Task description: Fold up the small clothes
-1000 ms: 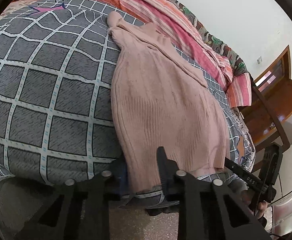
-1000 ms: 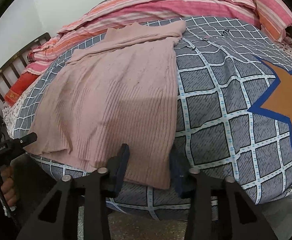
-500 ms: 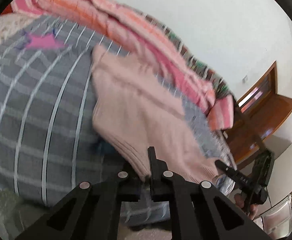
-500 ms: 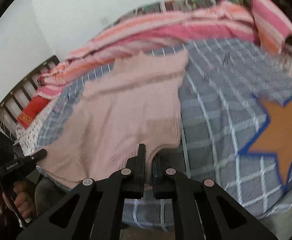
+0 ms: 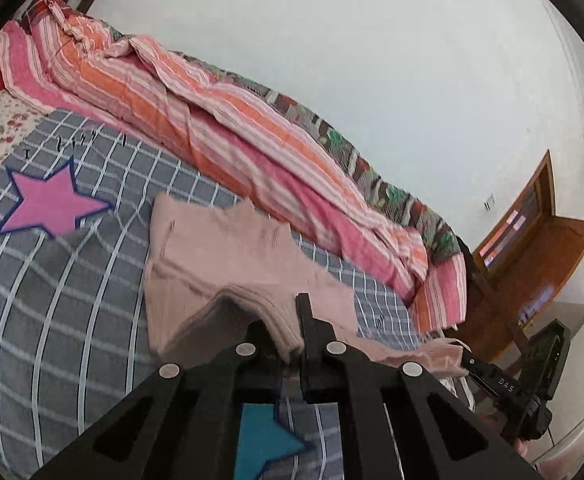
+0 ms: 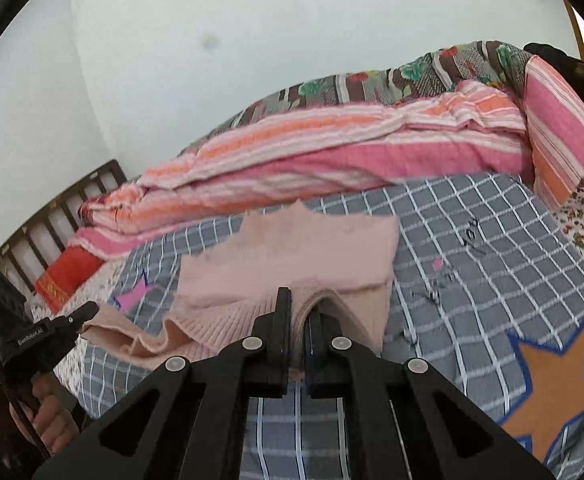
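Pink knit sweater [image 5: 227, 256] pinched at near hem corners by closed left gripper [image 5: 292, 344] and closed right gripper [image 6: 300, 332], lifted off checked bedcover [image 5: 51, 300], far part lying flat. Soft, light, stretchy; best gripped at ribbed hem.

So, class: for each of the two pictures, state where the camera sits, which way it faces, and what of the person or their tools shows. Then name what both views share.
Left wrist: sits on the left hand-held gripper, faces across the bed toward the striped quilt and wall; its own fingers pinch the pink sweater; the right hand-held gripper shows at right.
Right wrist: sits on the right hand-held gripper, faces the same way; the other gripper and the person's hand show at left.
Shared: sweater, quilt, checked cover.
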